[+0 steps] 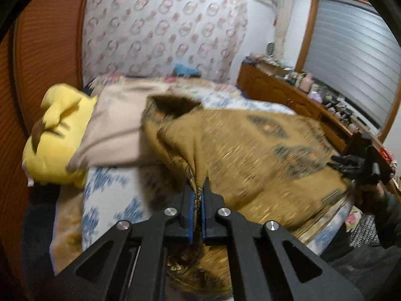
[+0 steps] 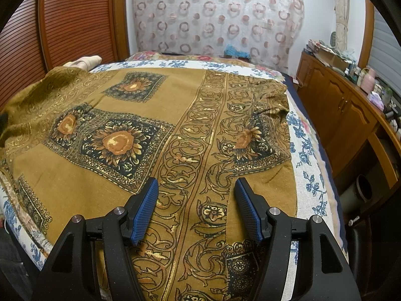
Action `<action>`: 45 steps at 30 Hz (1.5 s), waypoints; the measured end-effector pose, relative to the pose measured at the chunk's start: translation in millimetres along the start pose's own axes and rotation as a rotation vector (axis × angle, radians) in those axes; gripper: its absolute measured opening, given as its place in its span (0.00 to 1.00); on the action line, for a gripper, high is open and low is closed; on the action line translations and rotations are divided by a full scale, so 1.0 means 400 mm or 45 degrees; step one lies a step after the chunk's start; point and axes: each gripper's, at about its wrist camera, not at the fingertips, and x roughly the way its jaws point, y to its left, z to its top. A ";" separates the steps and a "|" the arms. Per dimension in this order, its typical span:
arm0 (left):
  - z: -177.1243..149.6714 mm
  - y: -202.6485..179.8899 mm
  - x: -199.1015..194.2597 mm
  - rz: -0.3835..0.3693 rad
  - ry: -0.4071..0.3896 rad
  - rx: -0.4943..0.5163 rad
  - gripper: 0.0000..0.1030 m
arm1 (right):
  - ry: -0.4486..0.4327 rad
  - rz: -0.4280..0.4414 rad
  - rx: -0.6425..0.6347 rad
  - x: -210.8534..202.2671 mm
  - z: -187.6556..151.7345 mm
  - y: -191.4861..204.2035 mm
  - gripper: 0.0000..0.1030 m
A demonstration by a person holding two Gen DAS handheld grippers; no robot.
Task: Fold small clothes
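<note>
A mustard-brown garment (image 2: 140, 135) with dark sunflower squares and gold scroll bands lies spread on the bed. My left gripper (image 1: 198, 195) is shut on a bunched fold of this garment (image 1: 250, 150) and holds it lifted above the bed; the view is blurred. My right gripper (image 2: 196, 195) is open, its blue pads (image 2: 147, 205) on either side of the scroll band at the garment's near edge. The right gripper also shows at the far right of the left wrist view (image 1: 351, 165).
The bed has a white sheet with blue flowers (image 2: 308, 173). A yellow plush toy (image 1: 57, 135) and a beige cloth (image 1: 115, 125) lie at its left side. A wooden cabinet (image 2: 345, 115) with clutter runs along the right. A wooden slatted door (image 2: 62, 25) stands at left.
</note>
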 end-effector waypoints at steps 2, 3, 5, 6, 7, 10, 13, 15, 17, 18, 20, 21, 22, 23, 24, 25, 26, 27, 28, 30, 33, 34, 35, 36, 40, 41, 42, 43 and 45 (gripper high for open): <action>0.034 -0.035 0.002 -0.034 -0.028 0.031 0.00 | 0.000 -0.001 -0.001 0.000 0.000 0.000 0.63; 0.048 -0.050 0.003 -0.048 -0.040 0.043 0.00 | 0.000 0.000 0.000 0.000 0.000 0.001 0.63; 0.084 -0.083 0.012 -0.083 -0.066 0.069 0.00 | -0.001 -0.001 0.000 0.000 -0.001 0.001 0.63; 0.097 -0.096 0.016 -0.098 -0.074 0.080 0.00 | -0.001 0.000 0.000 0.000 0.000 -0.001 0.63; 0.114 -0.114 0.022 -0.116 -0.083 0.092 0.00 | -0.001 0.001 0.000 0.000 0.000 0.000 0.63; 0.160 -0.174 0.044 -0.175 -0.100 0.139 0.00 | -0.001 0.001 0.000 0.002 0.001 -0.003 0.63; 0.190 -0.230 0.064 -0.223 -0.103 0.178 0.00 | 0.001 0.000 0.004 0.001 0.001 -0.004 0.63; 0.212 -0.269 0.082 -0.259 -0.096 0.202 0.00 | 0.004 0.007 0.013 -0.005 0.002 -0.009 0.63; 0.234 -0.314 0.106 -0.294 -0.085 0.235 0.00 | -0.002 0.031 0.038 -0.014 0.004 -0.017 0.63; 0.243 -0.334 0.117 -0.308 -0.082 0.249 0.00 | -0.010 0.048 0.056 -0.024 0.007 -0.024 0.63; 0.266 -0.382 0.136 -0.354 -0.072 0.283 0.00 | -0.030 0.050 0.066 -0.044 0.014 -0.032 0.63; 0.278 -0.412 0.145 -0.378 -0.068 0.305 0.00 | -0.056 0.038 0.069 -0.066 0.020 -0.037 0.63; 0.288 -0.436 0.149 -0.396 -0.066 0.325 0.00 | -0.073 0.034 0.075 -0.081 0.024 -0.043 0.63; 0.303 -0.476 0.155 -0.423 -0.066 0.358 0.00 | -0.089 0.033 0.081 -0.097 0.027 -0.050 0.63; 0.313 -0.507 0.160 -0.444 -0.063 0.384 0.00 | -0.109 0.028 0.088 -0.118 0.031 -0.059 0.63; 0.323 -0.538 0.165 -0.466 -0.060 0.406 0.00 | -0.124 0.017 0.093 -0.134 0.035 -0.067 0.63; 0.339 -0.567 0.167 -0.485 -0.057 0.422 0.00 | -0.134 0.007 0.097 -0.147 0.037 -0.075 0.63; 0.347 -0.596 0.174 -0.506 -0.050 0.439 0.00 | -0.148 -0.007 0.104 -0.163 0.037 -0.085 0.63; 0.355 -0.618 0.178 -0.524 -0.044 0.453 0.00 | -0.158 -0.014 0.113 -0.175 0.037 -0.092 0.63; 0.364 -0.664 0.197 -0.545 -0.011 0.487 0.02 | -0.165 -0.026 0.129 -0.191 0.032 -0.109 0.63; 0.354 -0.700 0.239 -0.558 0.067 0.523 0.20 | -0.159 -0.043 0.153 -0.195 0.022 -0.130 0.63; 0.347 -0.698 0.243 -0.559 0.065 0.530 0.25 | -0.153 -0.047 0.163 -0.192 0.018 -0.136 0.63; 0.343 -0.697 0.245 -0.553 0.064 0.534 0.34 | -0.148 -0.048 0.171 -0.189 0.015 -0.141 0.63; 0.339 -0.689 0.247 -0.541 0.067 0.533 0.41 | -0.143 -0.048 0.179 -0.185 0.012 -0.148 0.63; 0.323 -0.636 0.251 -0.480 0.078 0.502 0.51 | -0.134 -0.030 0.189 -0.174 0.009 -0.148 0.63; 0.317 -0.621 0.252 -0.461 0.077 0.493 0.52 | -0.134 -0.025 0.189 -0.172 0.010 -0.145 0.63; 0.308 -0.610 0.256 -0.442 0.078 0.485 0.52 | -0.132 -0.017 0.186 -0.165 0.016 -0.140 0.63; 0.301 -0.588 0.257 -0.422 0.082 0.475 0.52 | -0.129 -0.007 0.180 -0.157 0.023 -0.132 0.63; 0.290 -0.555 0.263 -0.389 0.086 0.456 0.52 | -0.125 0.002 0.165 -0.146 0.028 -0.125 0.63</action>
